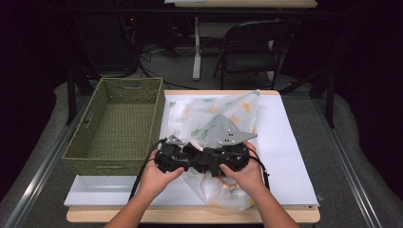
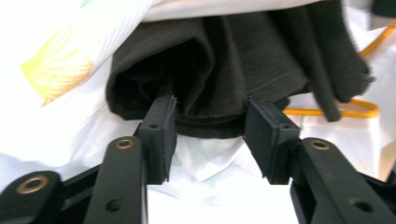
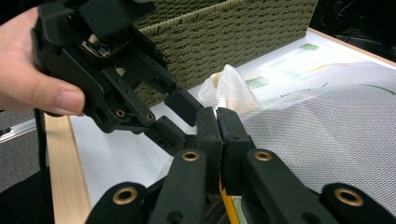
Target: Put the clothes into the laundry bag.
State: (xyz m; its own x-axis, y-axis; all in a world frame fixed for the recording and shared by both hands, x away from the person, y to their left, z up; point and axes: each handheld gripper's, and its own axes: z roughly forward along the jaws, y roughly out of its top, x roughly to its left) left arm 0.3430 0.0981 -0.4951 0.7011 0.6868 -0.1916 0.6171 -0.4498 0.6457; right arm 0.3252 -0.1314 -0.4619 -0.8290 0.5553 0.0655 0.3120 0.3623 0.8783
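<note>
A white mesh bag printed with yellow and green leaves lies on the white board. Both grippers meet over its near half. My left gripper is open, and its tips touch a dark grey cloth that is tucked in the bag's mouth. An orange trim edges that opening. My right gripper is shut on a bunched edge of the mesh bag, with an orange strip between its jaws. In the right gripper view the left gripper stands open just beside it.
A green woven basket stands empty on the left of the table, close beside the bag; its wall rises behind the grippers. The wooden table edge runs near the hands. A folding chair stands beyond the table.
</note>
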